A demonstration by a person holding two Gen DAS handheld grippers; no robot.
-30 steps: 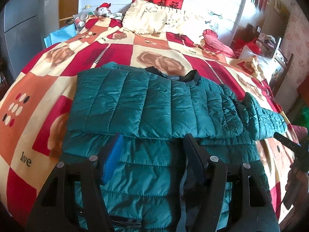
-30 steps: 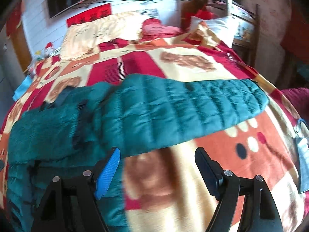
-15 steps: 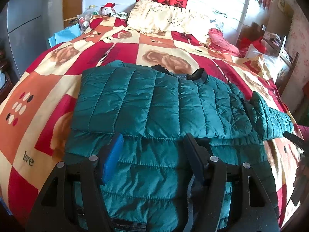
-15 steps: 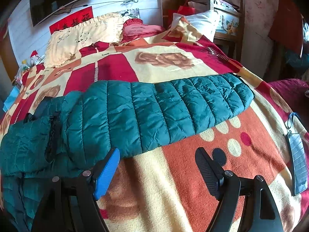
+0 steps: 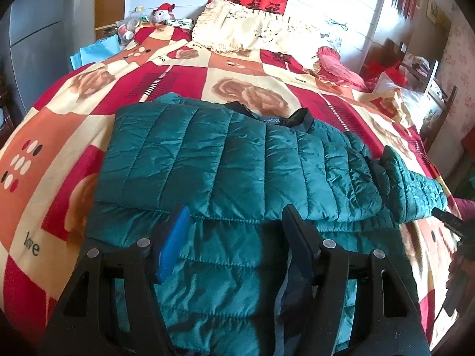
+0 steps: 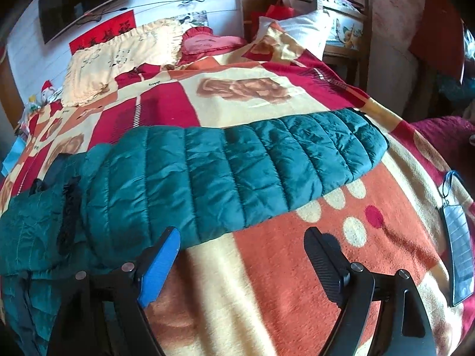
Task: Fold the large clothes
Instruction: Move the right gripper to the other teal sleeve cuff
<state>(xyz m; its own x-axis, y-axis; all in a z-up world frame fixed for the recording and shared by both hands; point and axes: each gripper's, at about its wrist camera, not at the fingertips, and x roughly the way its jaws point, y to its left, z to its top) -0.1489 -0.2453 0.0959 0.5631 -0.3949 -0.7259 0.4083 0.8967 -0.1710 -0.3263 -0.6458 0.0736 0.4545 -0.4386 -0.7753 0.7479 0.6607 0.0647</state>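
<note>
A teal quilted puffer jacket [image 5: 231, 172] lies flat on a bed with a red, orange and cream patterned blanket [image 5: 89, 95]. One sleeve is folded across its chest. The other sleeve [image 6: 237, 172] stretches out to the right over the blanket. My left gripper [image 5: 234, 225] is open and empty, hovering above the jacket's lower body. My right gripper [image 6: 242, 243] is open and empty, just in front of the outstretched sleeve's near edge. The right gripper's tip shows at the edge of the left wrist view [image 5: 448, 219].
A phone [image 6: 458, 252] with a cord lies on the blanket at the right. Cream pillows [image 5: 246, 29] and a pink cushion [image 5: 335, 65] sit at the headboard. A wooden chair [image 6: 341, 23] stands beside the bed at right; clutter and a plush toy [image 5: 161, 12] at far left.
The right gripper has swung right and drawn back, so the whole outstretched sleeve and the phone now show. The left gripper has pulled back slightly. Both stay open.
</note>
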